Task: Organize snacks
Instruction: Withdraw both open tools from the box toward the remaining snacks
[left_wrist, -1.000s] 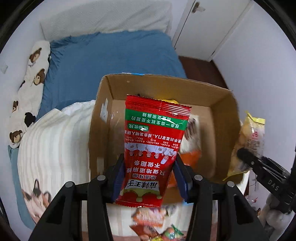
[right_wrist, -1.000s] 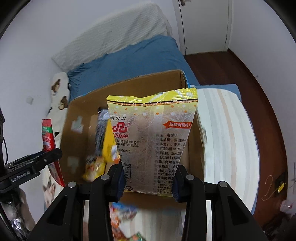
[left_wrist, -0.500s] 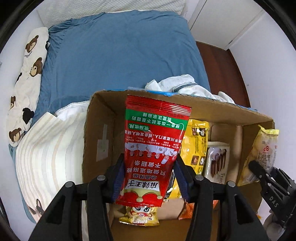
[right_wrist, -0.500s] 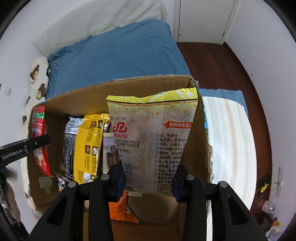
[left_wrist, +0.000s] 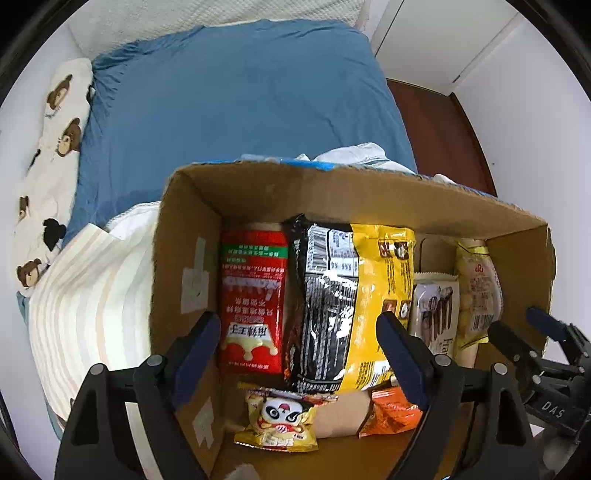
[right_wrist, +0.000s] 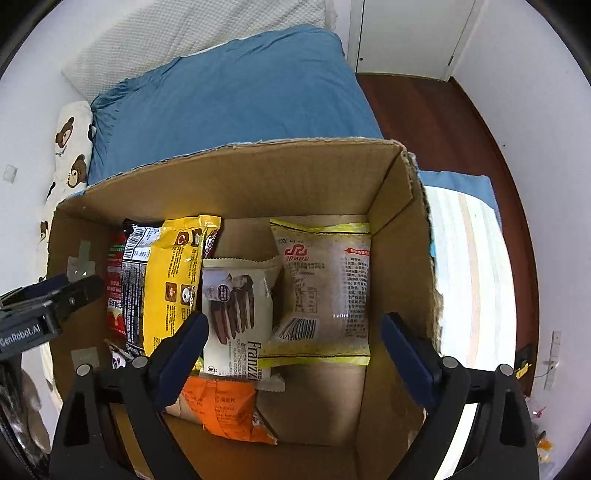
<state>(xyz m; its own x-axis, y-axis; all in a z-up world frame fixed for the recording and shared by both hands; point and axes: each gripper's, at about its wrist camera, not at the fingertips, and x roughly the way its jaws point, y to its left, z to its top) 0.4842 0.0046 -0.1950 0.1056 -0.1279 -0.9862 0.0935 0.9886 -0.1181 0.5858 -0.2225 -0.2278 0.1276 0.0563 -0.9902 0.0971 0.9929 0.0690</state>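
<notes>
my left gripper (left_wrist: 295, 354) and right gripper (right_wrist: 295, 354) gape wide, empty, over the brown cardboard box (right_wrist: 258, 173); red snack packet (left_wrist: 254, 302) lies lengthwise by its left wall, pale yellow packet (right_wrist: 325, 288) by its right.

My left black plastic two-finger gripper (left_wrist: 299, 347): blue pads, silver screws behind them. My right black plastic gripper (right_wrist: 295, 343): same build, "DAS" lettering on its side.
</notes>
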